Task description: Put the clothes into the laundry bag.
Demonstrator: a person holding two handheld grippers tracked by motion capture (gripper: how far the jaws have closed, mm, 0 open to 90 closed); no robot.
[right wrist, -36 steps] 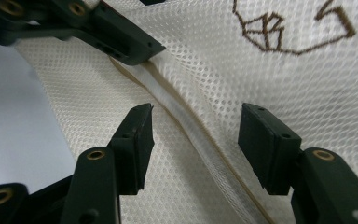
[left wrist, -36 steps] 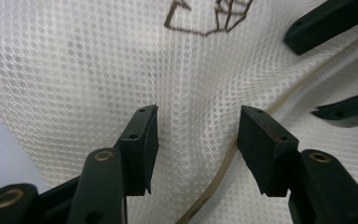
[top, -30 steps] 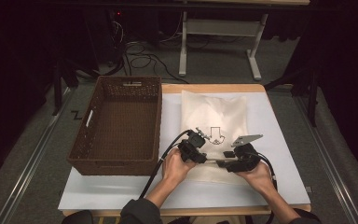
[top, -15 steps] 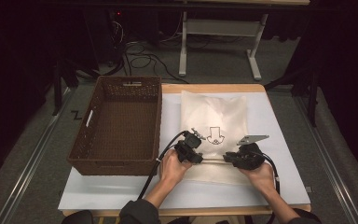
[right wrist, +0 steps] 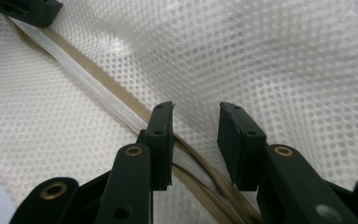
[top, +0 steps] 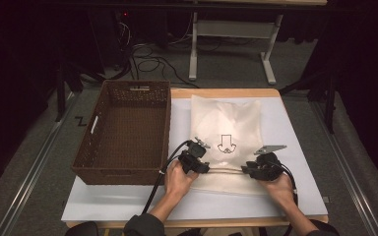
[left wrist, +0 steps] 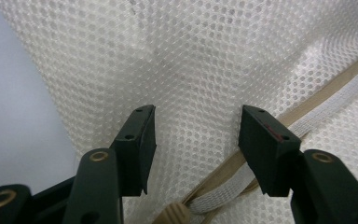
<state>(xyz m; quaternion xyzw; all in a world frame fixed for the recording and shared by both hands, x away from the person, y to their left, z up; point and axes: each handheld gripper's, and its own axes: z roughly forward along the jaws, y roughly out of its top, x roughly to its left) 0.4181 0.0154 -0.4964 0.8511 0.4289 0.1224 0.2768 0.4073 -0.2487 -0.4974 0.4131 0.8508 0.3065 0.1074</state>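
A white mesh bag (top: 231, 118) with a black arrow print (top: 225, 144) lies flat on the white mat. A tan and white zipper (top: 226, 170) runs across its near end. My left gripper (top: 204, 167) hovers at the zipper's left end. In the left gripper view its jaws (left wrist: 198, 112) stand open over the mesh (left wrist: 196, 56), with the zipper tape (left wrist: 335, 88) passing under the right one and a tan pull (left wrist: 175, 215) at the bottom. My right gripper (top: 247, 170) is at the zipper's right end; its jaws (right wrist: 196, 106) have just been opening, and the zipper (right wrist: 98, 79) runs between them untouched.
A brown wicker basket (top: 167, 123) stands on the left half of the table, close to the bag's left edge. The white mat (top: 295, 142) covers the wooden tabletop. Beyond the far edge are a white table frame (top: 193, 49) and loose cables (top: 147, 64) on the floor.
The right gripper has shifted slightly toward the near edge, staying on the zipper line. The left gripper has stayed where it was.
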